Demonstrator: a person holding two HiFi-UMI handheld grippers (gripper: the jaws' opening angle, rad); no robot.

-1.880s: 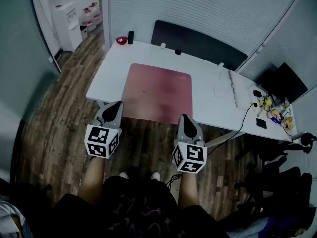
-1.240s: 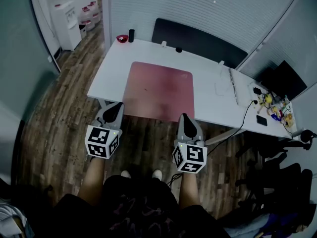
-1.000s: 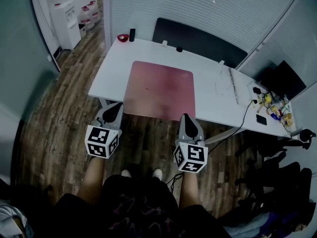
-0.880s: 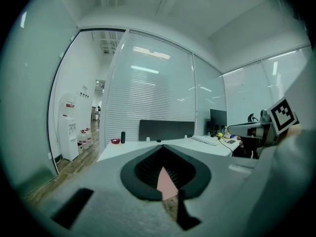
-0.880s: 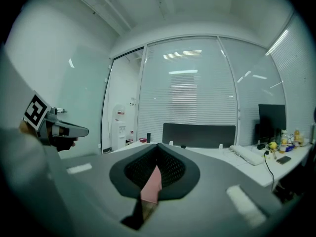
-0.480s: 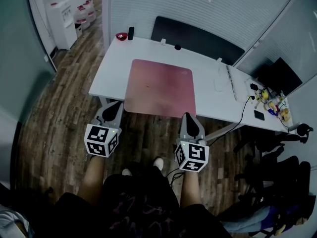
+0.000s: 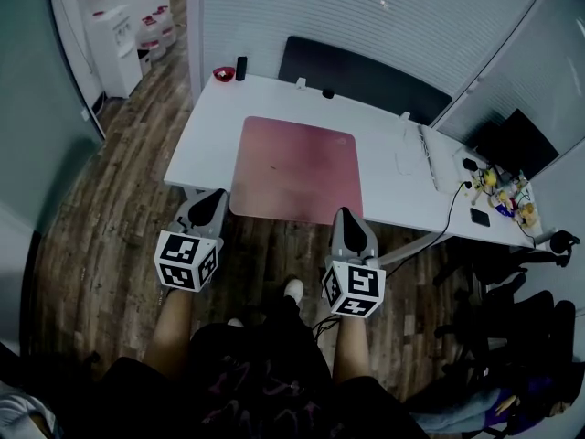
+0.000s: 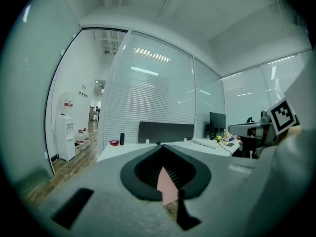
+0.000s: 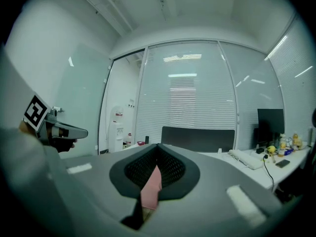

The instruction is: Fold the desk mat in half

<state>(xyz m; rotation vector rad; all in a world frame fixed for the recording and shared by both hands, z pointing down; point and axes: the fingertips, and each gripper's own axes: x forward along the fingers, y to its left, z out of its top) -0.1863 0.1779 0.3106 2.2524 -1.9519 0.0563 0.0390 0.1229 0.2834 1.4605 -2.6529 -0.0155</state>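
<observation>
While it lies flat and unfolded, one pink desk mat (image 7: 294, 170) sits on the white counter (image 7: 210, 126), reaching its front edge. Around it: one red bowl (image 7: 223, 73) and one black cylinder (image 7: 241, 68) at the far left corner, one keyboard (image 7: 427, 154) to the right, all clear. Two tools, left tool (image 7: 216, 195) and right tool (image 7: 343, 215), hang short of the counter, jaws together, empty. Only the head view shows the mat's whole outline.

Fingers (image 8: 144, 174) together, desk mat (image 8: 167, 187) beyond

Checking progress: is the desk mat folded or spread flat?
Spread flat: the pink desk mat lies as one full sheet on the white desk.
</observation>
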